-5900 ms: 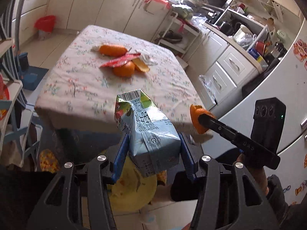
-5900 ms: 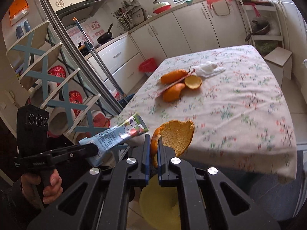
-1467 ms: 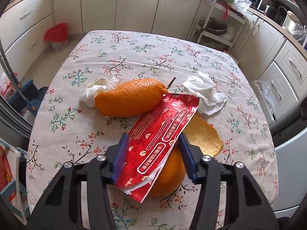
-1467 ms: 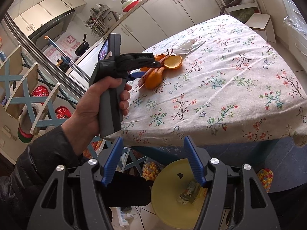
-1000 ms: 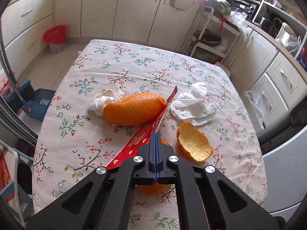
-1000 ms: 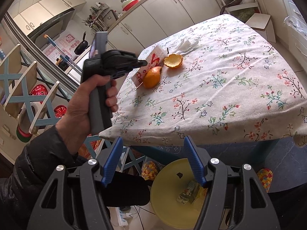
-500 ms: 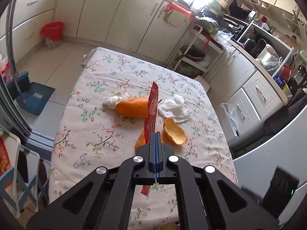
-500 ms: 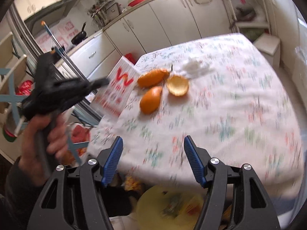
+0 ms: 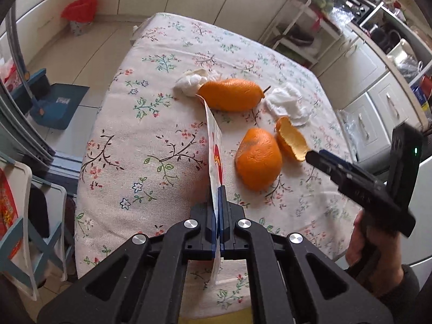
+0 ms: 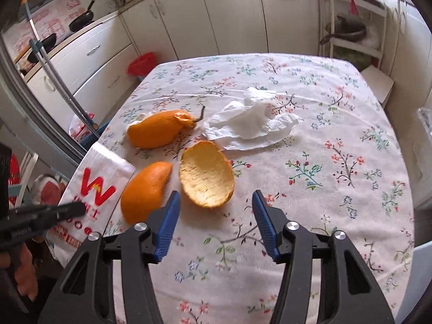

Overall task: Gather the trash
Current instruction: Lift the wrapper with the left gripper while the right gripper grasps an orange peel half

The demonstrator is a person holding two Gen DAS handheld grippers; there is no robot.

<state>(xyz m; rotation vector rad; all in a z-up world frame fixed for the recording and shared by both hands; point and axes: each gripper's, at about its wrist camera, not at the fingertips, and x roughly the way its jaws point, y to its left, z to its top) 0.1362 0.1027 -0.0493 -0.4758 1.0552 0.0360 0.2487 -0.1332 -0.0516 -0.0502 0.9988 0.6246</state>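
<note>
My left gripper (image 9: 218, 202) is shut on a red and white snack wrapper (image 9: 214, 151), held edge-on above the table's near edge; its face shows in the right wrist view (image 10: 91, 189). My right gripper (image 10: 214, 202) is open and empty, just short of a cupped orange peel (image 10: 206, 174) lying inside up. Two more orange peels (image 10: 145, 189) (image 10: 159, 128) lie left of it. A crumpled white tissue (image 10: 251, 121) lies behind them. A second tissue (image 9: 190, 82) sits behind the far peel (image 9: 230, 94).
The table has a floral cloth (image 10: 324, 178). A red bin (image 9: 79, 13) stands on the floor by the far cabinets. A blue dustpan (image 9: 58, 105) lies on the floor to the left. A yellow bin rim (image 9: 237, 313) shows below the table edge.
My right gripper has swung up from over the yellow bin to the table and now faces the cupped peel. My left gripper has pulled the wrapper off the peels toward the table's near edge.
</note>
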